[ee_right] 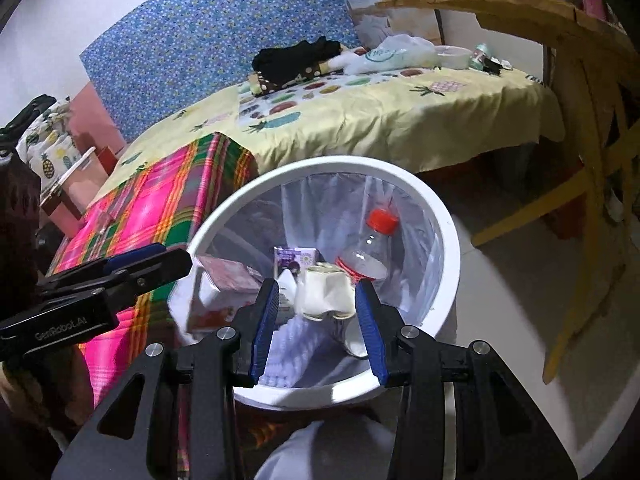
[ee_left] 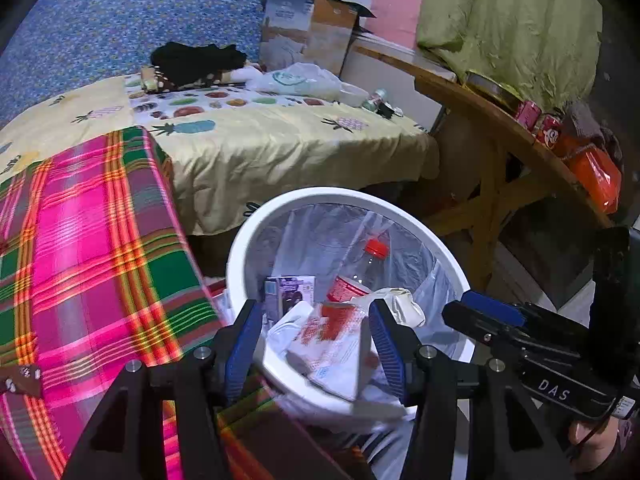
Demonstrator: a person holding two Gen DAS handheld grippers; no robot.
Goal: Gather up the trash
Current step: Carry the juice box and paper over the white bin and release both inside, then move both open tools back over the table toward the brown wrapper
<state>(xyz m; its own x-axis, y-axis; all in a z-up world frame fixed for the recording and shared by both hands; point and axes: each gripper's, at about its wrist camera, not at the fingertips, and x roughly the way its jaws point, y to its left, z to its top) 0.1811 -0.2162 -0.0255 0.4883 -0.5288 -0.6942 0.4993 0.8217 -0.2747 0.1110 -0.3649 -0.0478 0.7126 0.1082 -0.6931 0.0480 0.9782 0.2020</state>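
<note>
A white bin [ee_left: 256, 224] with a clear liner stands on the floor by the bed; it also shows in the right wrist view [ee_right: 452, 248]. Inside lie a clear bottle with a red cap [ee_left: 370, 258] [ee_right: 370, 248], a small purple carton [ee_left: 294, 286] [ee_right: 294, 258] and crumpled white paper [ee_left: 404, 304] [ee_right: 322, 292]. My left gripper [ee_left: 316, 328] is open over the bin's near rim, with a white and red wrapper [ee_left: 332, 340] lying between its fingers. My right gripper [ee_right: 316, 308] is open over the bin, the crumpled paper between its fingers, apparently loose.
A bed [ee_left: 280, 144] with a pineapple sheet and a pink plaid cloth [ee_left: 92, 248] lies left of the bin. On it sit a plastic bag [ee_left: 300, 80], black clothes [ee_left: 196, 60] and a cardboard box [ee_left: 308, 28]. A wooden table [ee_left: 492, 120] with red packets stands to the right.
</note>
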